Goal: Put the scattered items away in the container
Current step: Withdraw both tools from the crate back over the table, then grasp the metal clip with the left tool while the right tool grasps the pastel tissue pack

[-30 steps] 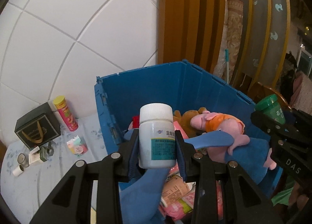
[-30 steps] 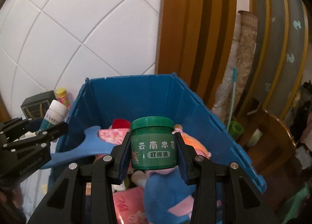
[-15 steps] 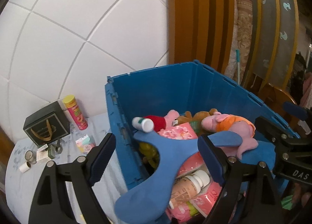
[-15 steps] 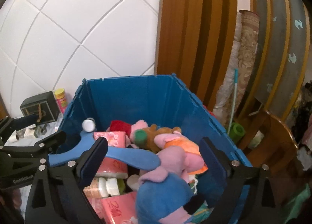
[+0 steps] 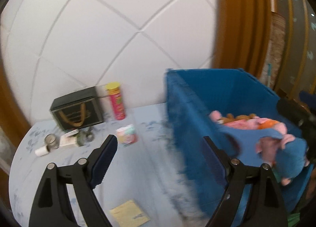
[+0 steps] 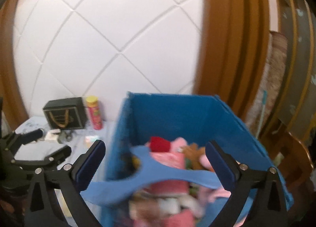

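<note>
The blue crate (image 5: 199, 106) stands on the right of the table, filled with plush toys (image 5: 274, 126) and packets. My left gripper (image 5: 160, 144) is open and holds nothing, hanging over the table just left of the crate's wall. On the table beyond it lie a pastel packet (image 5: 127, 135), a pink tube with a yellow cap (image 5: 117, 101), a black box (image 5: 77, 112) and a small glass jar (image 5: 51, 140). My right gripper (image 6: 155, 146) hovers over the crate (image 6: 177, 112) with its jaws opening; nothing is between them. A blue plush limb (image 6: 158, 169) crosses below it.
A yellow pad (image 5: 129, 214) lies near the table's front. A small white roll (image 5: 41, 151) and odds and ends sit by the jar. The table (image 5: 142, 171) wears a pale blue patterned cloth. Tiled wall behind, wooden panels to the right.
Both grippers opened and let go: the white pill bottle and the green jar dropped into the crate. The left gripper swung left off the crate over the table; the right shifted left too.
</note>
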The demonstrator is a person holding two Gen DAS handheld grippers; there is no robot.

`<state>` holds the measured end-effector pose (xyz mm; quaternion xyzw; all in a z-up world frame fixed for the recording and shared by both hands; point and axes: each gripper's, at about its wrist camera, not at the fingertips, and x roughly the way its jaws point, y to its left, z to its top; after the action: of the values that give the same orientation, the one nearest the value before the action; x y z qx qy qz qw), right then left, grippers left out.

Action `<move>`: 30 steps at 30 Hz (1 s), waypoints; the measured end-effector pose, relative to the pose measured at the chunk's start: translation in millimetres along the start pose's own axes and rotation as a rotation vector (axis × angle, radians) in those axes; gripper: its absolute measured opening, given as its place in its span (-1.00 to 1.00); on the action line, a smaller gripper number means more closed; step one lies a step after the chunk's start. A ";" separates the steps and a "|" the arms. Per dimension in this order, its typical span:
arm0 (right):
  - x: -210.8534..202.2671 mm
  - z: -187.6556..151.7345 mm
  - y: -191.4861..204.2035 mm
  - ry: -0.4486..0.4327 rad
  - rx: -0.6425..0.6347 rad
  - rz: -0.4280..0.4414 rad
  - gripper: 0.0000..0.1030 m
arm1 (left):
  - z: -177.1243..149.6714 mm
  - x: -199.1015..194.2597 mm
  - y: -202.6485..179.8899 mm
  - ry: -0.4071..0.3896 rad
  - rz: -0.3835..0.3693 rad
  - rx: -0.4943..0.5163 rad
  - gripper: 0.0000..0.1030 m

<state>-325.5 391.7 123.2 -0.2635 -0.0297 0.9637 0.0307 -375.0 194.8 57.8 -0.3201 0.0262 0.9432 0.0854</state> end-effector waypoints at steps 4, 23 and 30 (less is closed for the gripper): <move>6.4 9.2 66.1 -0.024 -0.022 0.048 0.99 | -14.8 0.5 78.8 0.016 0.055 -0.037 0.67; 197.8 -47.6 292.6 0.303 -0.047 0.177 0.24 | -101.6 90.1 377.7 0.274 0.283 -0.229 0.67; 289.4 -75.1 279.5 0.409 -0.035 0.129 0.25 | -119.2 163.3 416.8 0.358 0.313 -0.295 0.67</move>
<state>-548.1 138.0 -108.2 -0.4556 -0.0228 0.8894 -0.0301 -505.2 -204.2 -138.4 -0.4826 -0.0474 0.8670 -0.1146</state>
